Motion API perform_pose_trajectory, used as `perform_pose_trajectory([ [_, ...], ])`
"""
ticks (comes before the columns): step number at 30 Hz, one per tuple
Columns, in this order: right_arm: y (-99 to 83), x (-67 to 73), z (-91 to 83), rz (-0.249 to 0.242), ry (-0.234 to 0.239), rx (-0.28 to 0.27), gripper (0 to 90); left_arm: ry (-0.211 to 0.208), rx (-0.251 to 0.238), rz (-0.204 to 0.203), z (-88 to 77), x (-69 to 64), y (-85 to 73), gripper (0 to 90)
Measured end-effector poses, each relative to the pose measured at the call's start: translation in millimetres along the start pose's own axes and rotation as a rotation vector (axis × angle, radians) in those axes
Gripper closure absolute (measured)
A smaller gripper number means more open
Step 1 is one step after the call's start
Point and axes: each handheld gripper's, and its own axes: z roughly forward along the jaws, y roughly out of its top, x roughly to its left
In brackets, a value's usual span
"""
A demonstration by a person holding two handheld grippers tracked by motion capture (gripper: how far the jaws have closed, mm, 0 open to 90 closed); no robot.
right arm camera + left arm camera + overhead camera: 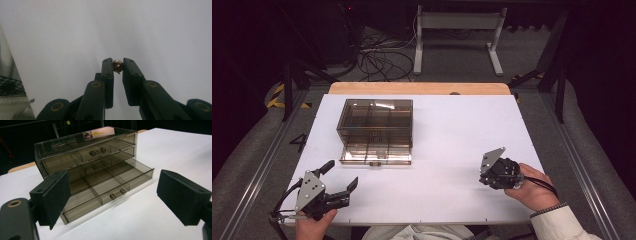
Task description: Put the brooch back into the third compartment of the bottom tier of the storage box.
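A smoky see-through drawer box (374, 120) stands at the table's back left, its bottom drawer (376, 155) pulled out. In the left gripper view the box (85, 147) has three drawers with small metal handles, and the open bottom drawer (105, 187) has bare compartments. My left gripper (343, 174) is open near the front left corner, aimed at the box, with nothing between its pads (117, 197). My right gripper (496, 175) points down at the table front right. In its own view the right gripper (117, 62) is shut on a small gold-brown trinket (117, 67).
The white table top (452, 125) has a wooden strip (419, 88) along its far edge. Beyond it lie floor cables (382, 55) and a white stand's legs (457, 30). A checked sleeve edge (10, 87) shows at the left of the right gripper view.
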Motion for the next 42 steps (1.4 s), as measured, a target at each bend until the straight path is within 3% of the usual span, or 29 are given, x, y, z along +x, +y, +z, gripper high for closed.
perform_pose_trajectory([
  [10,1.3,-2.3,-15.3,0.042,-0.053,-0.158,80.0,0.0,0.0,-0.001,0.1,-0.1,0.1,12.8],
  [20,3.3,-4.9,-24.6,0.071,-0.078,-0.245,80.1,0.0,-0.002,-0.004,0.0,0.1,0.2,12.8],
  [32,12.8,-7.1,-30.8,0.082,-0.053,-0.332,80.1,0.0,-0.003,-0.008,0.1,0.4,0.1,12.8],
  [42,34.7,-9.4,-28.8,0.082,-0.037,-0.416,80.1,-0.001,-0.001,-0.005,0.0,0.7,-0.1,12.8],
])
